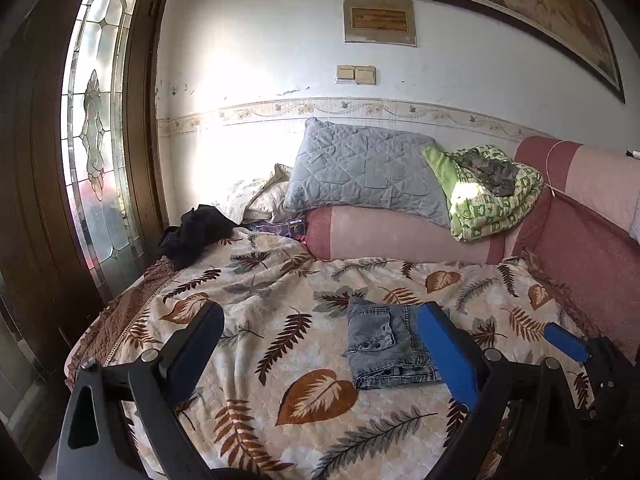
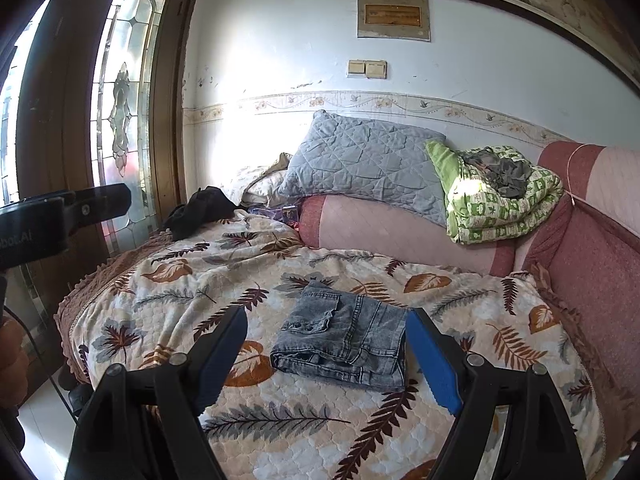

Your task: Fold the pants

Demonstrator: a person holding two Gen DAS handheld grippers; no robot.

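Note:
The grey denim pants (image 1: 384,344) lie folded into a small compact bundle on the leaf-patterned bedspread (image 1: 280,360); they also show in the right wrist view (image 2: 344,340). My left gripper (image 1: 320,344) is open and empty, held above the bed just short of the pants. My right gripper (image 2: 326,344) is open and empty, with the bundle lying between and beyond its fingers. The right gripper's blue pad (image 1: 566,342) shows at the right edge of the left wrist view. The left gripper's body (image 2: 60,216) shows at the left edge of the right wrist view.
A dark garment (image 2: 200,208) lies at the bed's far left corner. A grey quilted pillow (image 2: 360,160) and a green folded blanket (image 2: 500,200) rest on the pink sofa back (image 2: 400,232). A wooden door with glass (image 2: 120,120) stands left.

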